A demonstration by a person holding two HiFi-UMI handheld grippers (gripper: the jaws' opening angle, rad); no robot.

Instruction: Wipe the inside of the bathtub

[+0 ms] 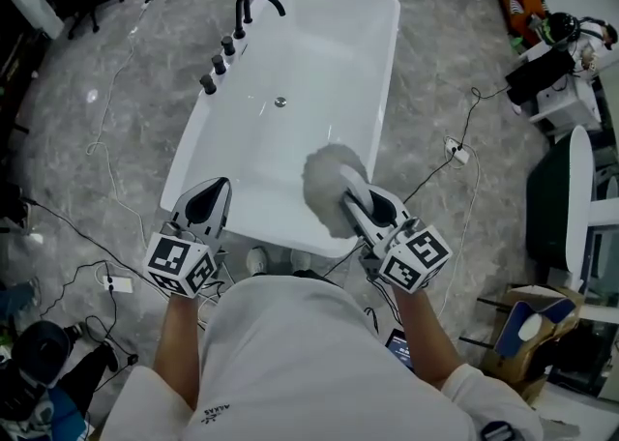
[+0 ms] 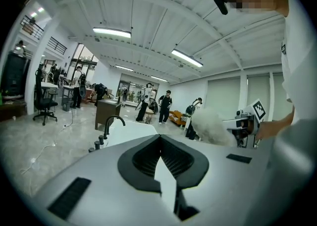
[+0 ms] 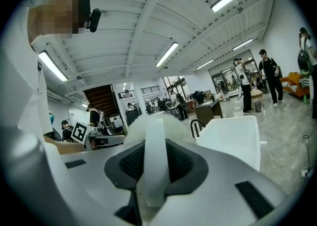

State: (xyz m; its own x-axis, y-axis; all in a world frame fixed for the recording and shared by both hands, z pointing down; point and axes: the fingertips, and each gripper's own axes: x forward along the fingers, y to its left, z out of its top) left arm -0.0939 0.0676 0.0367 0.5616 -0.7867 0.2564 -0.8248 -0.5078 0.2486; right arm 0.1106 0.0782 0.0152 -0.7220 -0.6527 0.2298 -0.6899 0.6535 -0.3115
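White short-sleeved shirt (image 1: 290,352), pale grey left tool (image 1: 209,199) and right tool (image 1: 370,203), black-lined jaws, black-and-white marker cubes (image 1: 180,264).

The fluffy grey-white duster (image 1: 327,178) is covering part of the near rim of the white oblong bathtub (image 1: 319,52).

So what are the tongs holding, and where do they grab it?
The right tongs grip the fluffy grey duster by its white handle. The left tongs are shut and hold nothing.
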